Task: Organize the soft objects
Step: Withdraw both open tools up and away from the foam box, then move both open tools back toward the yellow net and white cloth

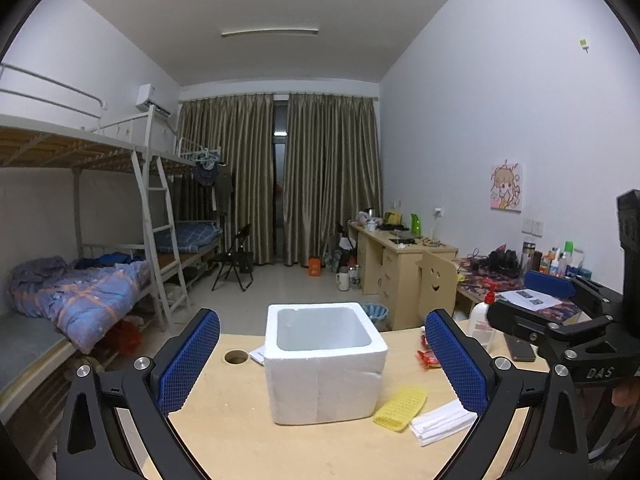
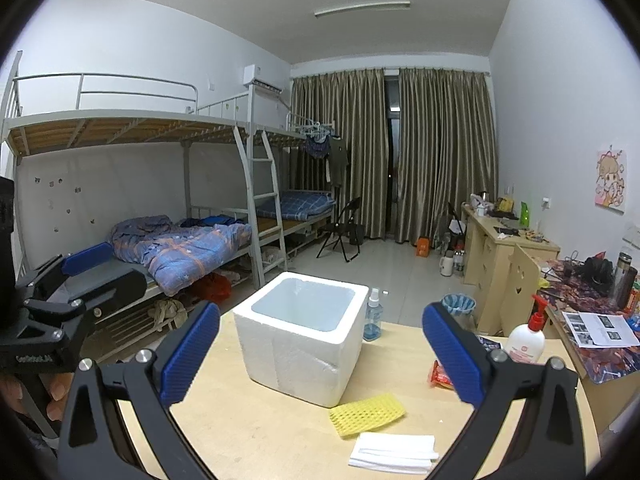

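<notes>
- Left gripper (image 1: 322, 364) spread wide, nothing between its 2 blue pads, hovering over the near part of the table (image 1: 224, 432)
- Right gripper (image 2: 320, 356) also spread wide and empty; seen in the left view it sits off to the right, well apart from the left one
- Foam box (image 1: 324, 376) straight ahead of both claws, open top facing up, looks empty; likely the bin for the soft things, placed central so either claw reaches it
- Yellow foam net (image 2: 366, 414) lies flat just ahead and low between the right claw's fingers, touching or nearly touching the box's near corner
- Folded white cloth (image 2: 394, 458) just nearer than the net, closest item to the right claw; probably first pick
- Red packet (image 2: 440, 376) beside the right finger; can't tell if it counts as soft
- Room: table in front of the left claw bare, cable hole (image 1: 236, 357) left of box; lotion pump bottle (image 2: 526, 340) and spray bottle (image 2: 373, 318) stand beyond, clear of the pick path
- Cloth sits near the table's front edge, so a downward approach looks safer than a sideways push
</notes>
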The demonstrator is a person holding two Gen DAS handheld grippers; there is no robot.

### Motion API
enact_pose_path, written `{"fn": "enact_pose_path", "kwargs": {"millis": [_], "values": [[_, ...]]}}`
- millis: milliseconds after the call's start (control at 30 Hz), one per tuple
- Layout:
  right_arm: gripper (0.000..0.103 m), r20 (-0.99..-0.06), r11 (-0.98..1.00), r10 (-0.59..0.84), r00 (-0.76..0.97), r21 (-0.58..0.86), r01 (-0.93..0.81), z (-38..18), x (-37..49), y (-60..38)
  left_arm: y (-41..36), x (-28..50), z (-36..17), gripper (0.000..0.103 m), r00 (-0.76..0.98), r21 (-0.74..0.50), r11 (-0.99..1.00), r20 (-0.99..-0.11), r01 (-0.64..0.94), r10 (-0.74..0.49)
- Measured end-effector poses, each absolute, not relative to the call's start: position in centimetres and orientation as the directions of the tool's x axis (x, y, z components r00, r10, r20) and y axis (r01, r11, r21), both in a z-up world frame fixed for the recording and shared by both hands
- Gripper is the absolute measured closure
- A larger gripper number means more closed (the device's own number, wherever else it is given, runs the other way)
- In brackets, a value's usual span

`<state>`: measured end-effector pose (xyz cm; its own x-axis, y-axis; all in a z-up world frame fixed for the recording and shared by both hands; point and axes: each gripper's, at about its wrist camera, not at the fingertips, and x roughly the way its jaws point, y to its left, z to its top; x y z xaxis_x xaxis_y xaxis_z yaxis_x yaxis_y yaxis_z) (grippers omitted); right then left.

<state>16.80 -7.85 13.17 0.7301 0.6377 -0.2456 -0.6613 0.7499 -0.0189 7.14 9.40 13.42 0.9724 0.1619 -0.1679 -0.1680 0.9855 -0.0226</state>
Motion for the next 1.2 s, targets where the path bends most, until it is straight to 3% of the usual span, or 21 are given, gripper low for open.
{"fn": "enact_pose_path", "kwargs": {"millis": [900,1200], "values": [[0.000,-0.119,0.829,0.551,0.826,-0.034,-0.558,9.3,4.9,-15.2,4.2,-3.9,8.8,0.000,0.993,-0.084,0.995,-0.110,-0.060,0.051],[0.000,-0.092,0.866,0.496,0.863,-0.022,-0.500,7.1,1.5,-16.8,1.9,-6.7,6.9,0.000,0.996,-0.041,0.998,-0.079,-0.037,0.034]]}}
